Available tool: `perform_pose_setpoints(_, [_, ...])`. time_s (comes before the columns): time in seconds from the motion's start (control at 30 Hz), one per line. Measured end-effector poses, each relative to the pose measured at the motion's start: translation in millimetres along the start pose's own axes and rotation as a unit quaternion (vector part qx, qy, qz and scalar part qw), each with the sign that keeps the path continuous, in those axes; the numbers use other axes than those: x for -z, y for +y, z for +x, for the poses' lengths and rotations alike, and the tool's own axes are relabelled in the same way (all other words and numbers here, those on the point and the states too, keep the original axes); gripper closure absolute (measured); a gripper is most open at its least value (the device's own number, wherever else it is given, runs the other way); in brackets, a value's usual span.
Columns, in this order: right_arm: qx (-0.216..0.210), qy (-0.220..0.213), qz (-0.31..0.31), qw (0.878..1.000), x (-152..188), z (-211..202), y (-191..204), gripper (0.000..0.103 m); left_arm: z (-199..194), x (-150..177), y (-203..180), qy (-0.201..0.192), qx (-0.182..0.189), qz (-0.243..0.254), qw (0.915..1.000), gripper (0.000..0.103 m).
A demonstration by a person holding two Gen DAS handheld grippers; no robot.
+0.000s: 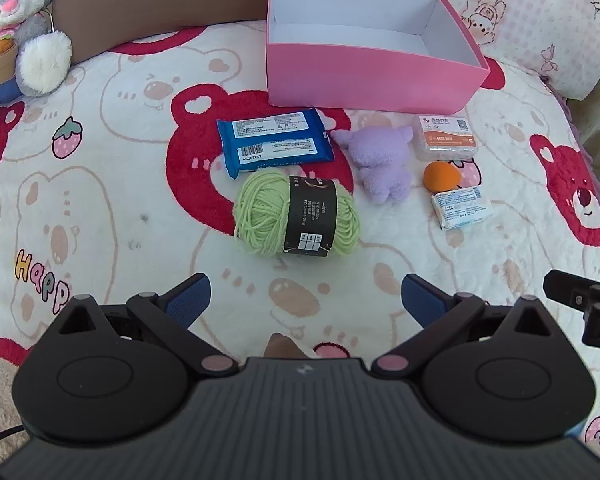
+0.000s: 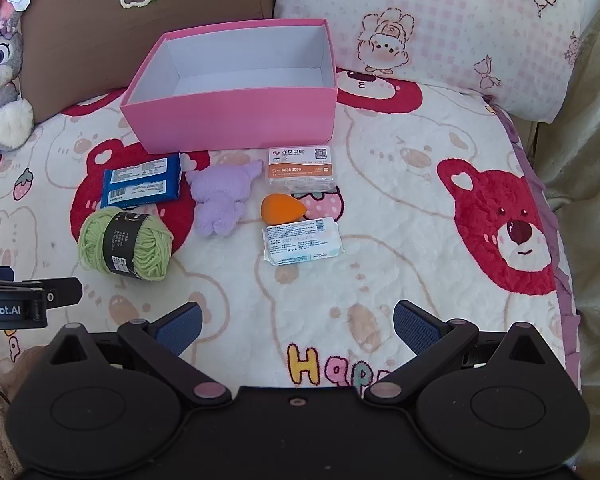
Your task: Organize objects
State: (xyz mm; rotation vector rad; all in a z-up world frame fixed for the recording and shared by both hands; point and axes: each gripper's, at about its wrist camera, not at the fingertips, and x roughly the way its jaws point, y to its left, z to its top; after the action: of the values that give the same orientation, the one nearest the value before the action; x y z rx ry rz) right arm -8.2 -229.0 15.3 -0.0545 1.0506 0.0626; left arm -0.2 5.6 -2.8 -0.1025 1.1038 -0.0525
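An empty pink box [image 1: 364, 76] [image 2: 236, 120] stands at the back of the bear-print blanket. In front of it lie a blue wipes pack [image 1: 274, 140] [image 2: 142, 186], a green yarn ball [image 1: 296, 214] [image 2: 126, 244], a purple plush toy [image 1: 380, 164] [image 2: 220, 200], a clear floss box with an orange label [image 1: 446, 138] [image 2: 300, 168], an orange sponge [image 1: 442, 176] [image 2: 280, 208] and a small white-blue packet [image 1: 462, 206] [image 2: 302, 240]. My left gripper [image 1: 306, 298] is open and empty, just short of the yarn. My right gripper [image 2: 296, 324] is open and empty, short of the packet.
A grey rabbit plush [image 1: 16, 28] [image 2: 0, 64] sits at the back left by a brown cushion [image 2: 140, 28]. A pink patterned pillow [image 2: 440, 36] lies behind the box to the right. The blanket's edge [image 2: 560, 240] drops off on the right.
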Motion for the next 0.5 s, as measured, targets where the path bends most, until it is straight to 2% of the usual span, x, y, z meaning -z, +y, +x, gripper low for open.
perform_pose_setpoints(0.5, [0.004,0.002,-0.001,1.000,0.3,0.8,0.1,0.000,2.0,2.1,-0.5,0.002,-0.002,-0.001,1.0000,0.000])
